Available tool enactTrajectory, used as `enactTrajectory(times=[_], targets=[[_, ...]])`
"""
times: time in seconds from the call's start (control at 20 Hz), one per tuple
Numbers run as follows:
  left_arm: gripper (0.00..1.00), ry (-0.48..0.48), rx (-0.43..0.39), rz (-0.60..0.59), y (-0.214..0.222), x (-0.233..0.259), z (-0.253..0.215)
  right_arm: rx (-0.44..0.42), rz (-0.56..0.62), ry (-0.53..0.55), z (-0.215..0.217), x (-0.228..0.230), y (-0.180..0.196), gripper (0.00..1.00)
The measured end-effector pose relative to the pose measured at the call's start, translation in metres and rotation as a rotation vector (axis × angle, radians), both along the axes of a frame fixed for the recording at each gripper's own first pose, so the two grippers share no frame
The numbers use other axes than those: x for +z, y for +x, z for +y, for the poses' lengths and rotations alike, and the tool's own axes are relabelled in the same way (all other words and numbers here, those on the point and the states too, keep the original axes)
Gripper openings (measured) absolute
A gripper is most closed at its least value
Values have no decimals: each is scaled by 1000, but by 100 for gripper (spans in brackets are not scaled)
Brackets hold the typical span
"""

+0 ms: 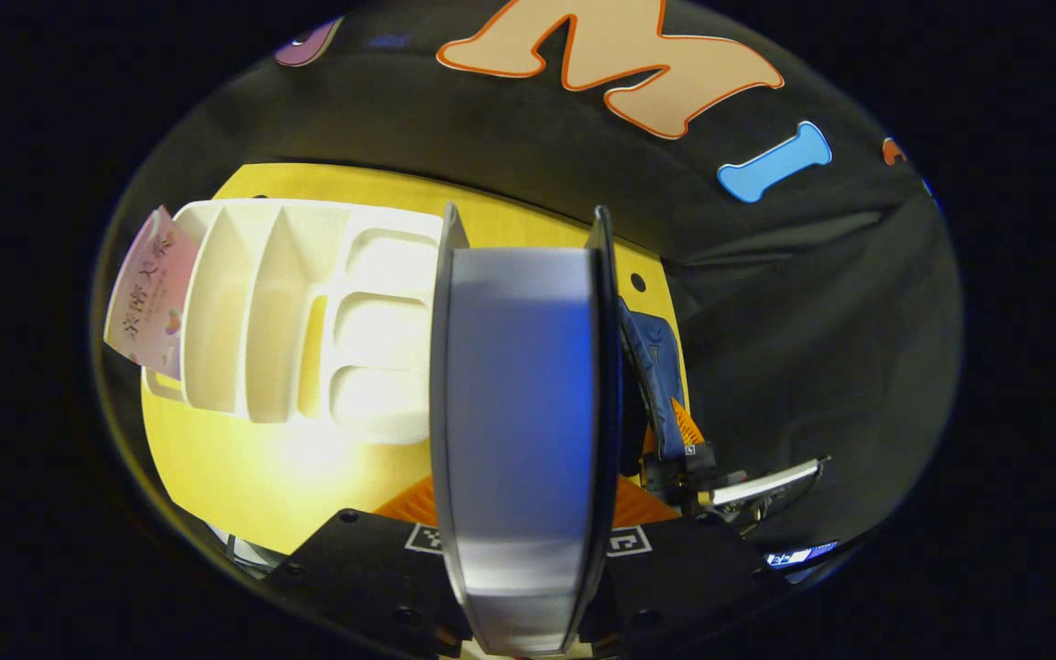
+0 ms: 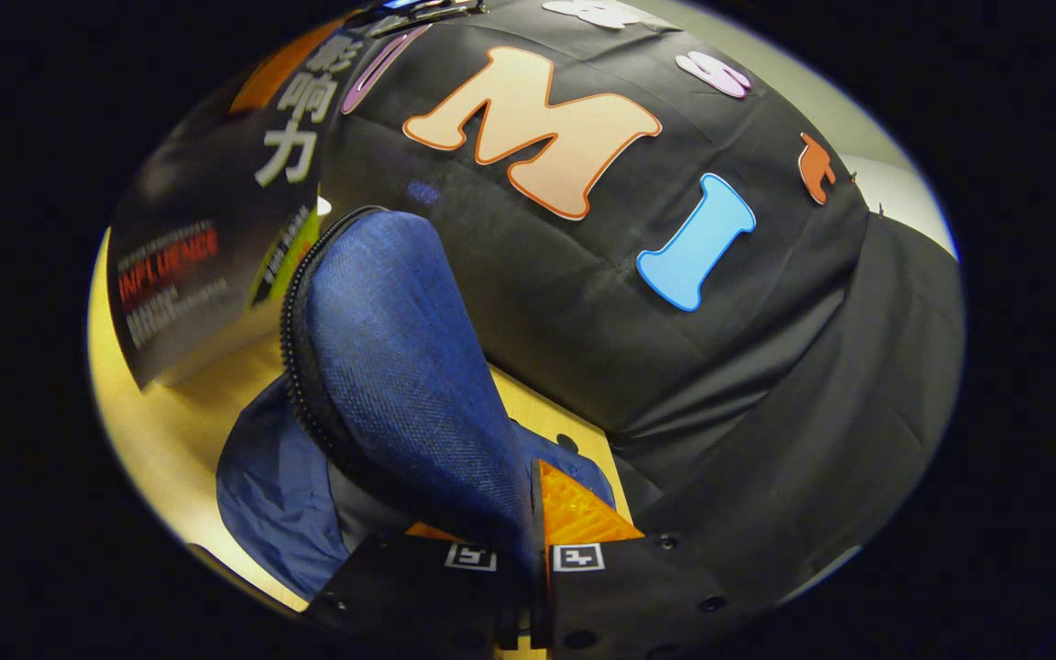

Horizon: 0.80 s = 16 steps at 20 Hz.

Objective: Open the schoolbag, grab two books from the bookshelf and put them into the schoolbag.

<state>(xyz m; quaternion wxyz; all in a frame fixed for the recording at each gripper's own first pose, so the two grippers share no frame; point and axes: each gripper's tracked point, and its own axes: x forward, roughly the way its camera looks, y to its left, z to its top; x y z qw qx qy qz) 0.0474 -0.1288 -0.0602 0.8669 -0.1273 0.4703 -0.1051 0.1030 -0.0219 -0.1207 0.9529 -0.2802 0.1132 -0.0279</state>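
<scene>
In the left gripper view, a pink-covered book leans at the far left end of the white bookshelf, which lies on the yellow desk. Right of the shelf, the left tool is clamped on a thick book, both fingers pressing its covers with the page edge facing the camera. Further right, past the book's cover, a strip of the blue schoolbag shows, with the other tool down at its base.

In the right gripper view, a dark-covered book hangs at the left, above the desk; it is probably the same volume the left tool carries. In the middle, the right tool is closed on the schoolbag's zippered flap, lifting it upright so the mouth gapes toward the left.

The step in hand appears to be lowering the book into the bag. It would go best spine or page edge first, aligned with the opening, while the right tool holds the flap high and taut so the zipper teeth do not snag a corner.

Room is tight: the bag sits near the desk's back edge, close against the booth cloth, and the shelf lies just beside the carried book. The freest approach looks to be from above.
</scene>
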Motion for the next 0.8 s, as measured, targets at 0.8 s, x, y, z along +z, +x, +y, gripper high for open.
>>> enactTrajectory(times=[0.8], targets=[[40, -268, -18, -80, 67, -113, -114, 20, -28, 133, -12, 9, 7, 5]])
